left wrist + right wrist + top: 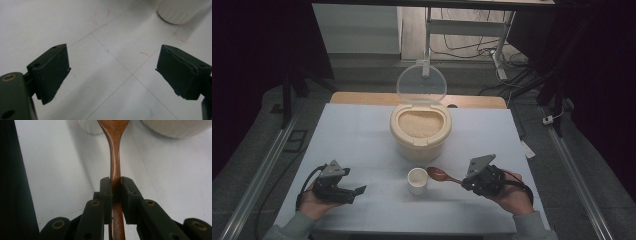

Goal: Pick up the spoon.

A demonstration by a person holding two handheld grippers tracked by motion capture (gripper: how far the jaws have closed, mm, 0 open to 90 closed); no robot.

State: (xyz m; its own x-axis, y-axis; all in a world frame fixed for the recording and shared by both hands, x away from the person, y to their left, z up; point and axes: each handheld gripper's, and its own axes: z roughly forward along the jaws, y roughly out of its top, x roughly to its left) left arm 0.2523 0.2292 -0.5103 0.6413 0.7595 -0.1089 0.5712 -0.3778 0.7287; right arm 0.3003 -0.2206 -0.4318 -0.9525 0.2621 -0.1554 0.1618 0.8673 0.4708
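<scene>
A cream rice container [420, 131] with its clear lid [421, 83] raised stands mid-table, full of rice. In front of it sits a small white cup [417, 180]. My right gripper [465, 183] is shut on the handle of a brown wooden spoon [440, 174], whose bowl hovers just right of the cup. In the right gripper view the spoon [114, 157] runs up from the closed jaws toward the cup [90, 126]. My left gripper [360, 191] rests open at the front left, nothing between its fingers [51, 72], the cup [178, 11] ahead at upper right.
The white table [357, 145] has thin grid lines and faint red marks [183, 33]. A wooden board edge [357, 98] shows behind it. Rails and cables run along the floor on both sides, and a desk frame [467, 27] stands at the back.
</scene>
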